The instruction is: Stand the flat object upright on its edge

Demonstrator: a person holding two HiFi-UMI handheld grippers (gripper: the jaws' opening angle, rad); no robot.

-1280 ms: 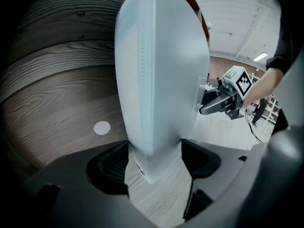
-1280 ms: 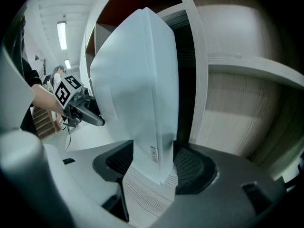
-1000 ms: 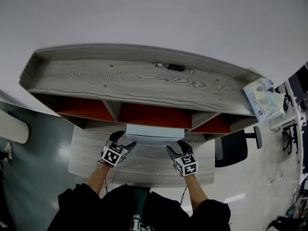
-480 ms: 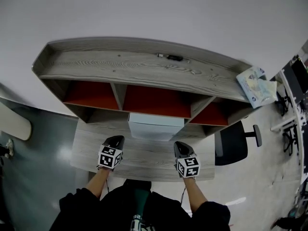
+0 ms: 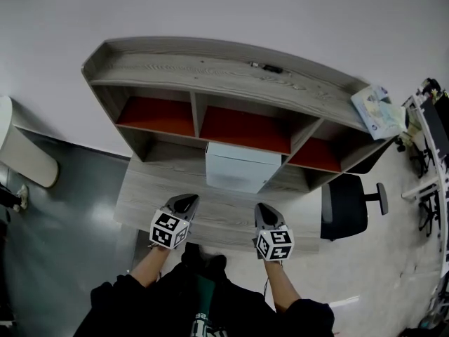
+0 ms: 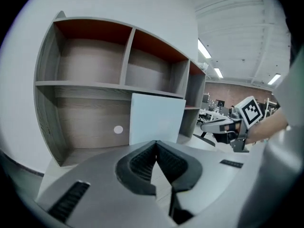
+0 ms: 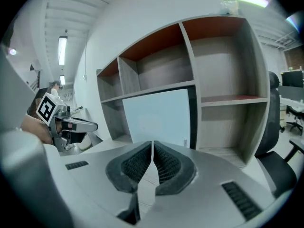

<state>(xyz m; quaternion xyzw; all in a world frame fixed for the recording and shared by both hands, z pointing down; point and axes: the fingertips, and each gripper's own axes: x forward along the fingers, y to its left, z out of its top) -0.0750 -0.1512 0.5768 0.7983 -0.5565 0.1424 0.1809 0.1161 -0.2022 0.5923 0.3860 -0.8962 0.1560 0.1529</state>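
Observation:
The flat object, a pale blue-white board (image 5: 242,168), stands upright on its edge on the desk (image 5: 140,195) and leans against the middle of the shelf unit (image 5: 210,72). It fills the centre of the left gripper view (image 6: 156,118) and of the right gripper view (image 7: 156,118). My left gripper (image 5: 186,201) and right gripper (image 5: 264,209) hover over the desk's front part, well short of the board. The jaws of both have just been closing and are shut with nothing between them (image 6: 156,144) (image 7: 152,144). Each gripper view also catches the other gripper (image 6: 223,126) (image 7: 78,125).
The shelf unit has open compartments with red backs (image 5: 158,114) and a small dark item (image 5: 270,67) on its top. A packet of papers (image 5: 379,111) lies at the top's right end. A black office chair (image 5: 347,206) stands right of the desk.
Both grippers went from open beside the board to shut, and drew back from it toward me and upward. The board stays standing against the shelf.

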